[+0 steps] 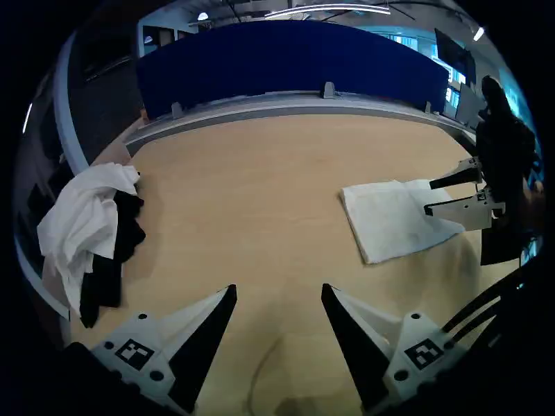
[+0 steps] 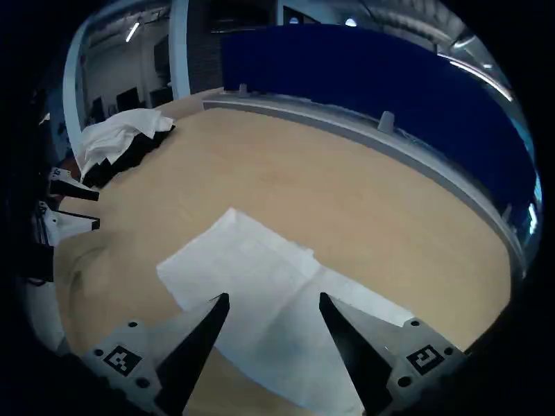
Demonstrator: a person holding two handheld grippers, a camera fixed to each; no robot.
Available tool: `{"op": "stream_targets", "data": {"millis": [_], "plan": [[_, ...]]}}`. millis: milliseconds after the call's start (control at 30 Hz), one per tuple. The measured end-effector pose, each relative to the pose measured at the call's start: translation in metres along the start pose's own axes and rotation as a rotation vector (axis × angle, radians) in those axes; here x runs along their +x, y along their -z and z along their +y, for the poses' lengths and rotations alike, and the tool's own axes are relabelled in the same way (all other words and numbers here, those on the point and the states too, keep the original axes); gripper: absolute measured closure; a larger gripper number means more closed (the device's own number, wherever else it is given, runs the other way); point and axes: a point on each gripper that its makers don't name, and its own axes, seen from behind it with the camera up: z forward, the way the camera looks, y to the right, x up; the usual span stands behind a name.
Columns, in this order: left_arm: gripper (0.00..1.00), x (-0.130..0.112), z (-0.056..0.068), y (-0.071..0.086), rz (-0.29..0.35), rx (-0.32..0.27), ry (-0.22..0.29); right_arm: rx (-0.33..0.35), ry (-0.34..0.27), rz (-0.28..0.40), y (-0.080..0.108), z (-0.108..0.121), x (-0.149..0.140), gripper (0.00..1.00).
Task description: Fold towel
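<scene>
White towel (image 2: pixel 243 277) is lying flat on the wooden table (image 1: pixel 263 180), toward the right side of the workspace. It is looking already doubled over: one layer is sitting on another, with a lower strip showing past its edge in the right gripper view. Right gripper (image 2: pixel 273 297) is hovering just above the cloth, jaws wide, gripping nothing. Left gripper (image 1: pixel 277 288) is hanging over bare tabletop, well apart from the towel, jaws likewise wide and empty. A pile of white and black cloths (image 1: pixel 90 236) is sitting at the table's left edge. Judging by this, at least one fold is looking done; a further fold and squaring of edges are probably remaining.
</scene>
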Motion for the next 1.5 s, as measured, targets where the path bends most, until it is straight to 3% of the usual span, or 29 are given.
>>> {"op": "stream_targets", "data": {"millis": [1000, 1267, 1500], "plan": [[0.1, -0.001, 0.008, 0.009, 0.008, -0.009, -0.009, -0.106, -0.028, -0.096, 0.068, 0.05, -0.097, 0.0], [0.1, -0.002, 0.006, 0.01, 0.007, -0.009, -0.006, -0.124, -0.043, -0.119, 0.077, 0.064, -0.117, 0.01], [0.1, -0.003, 0.005, 0.01, 0.007, -0.007, -0.008, -0.123, -0.047, -0.122, 0.077, 0.067, -0.121, 0.08]]}}
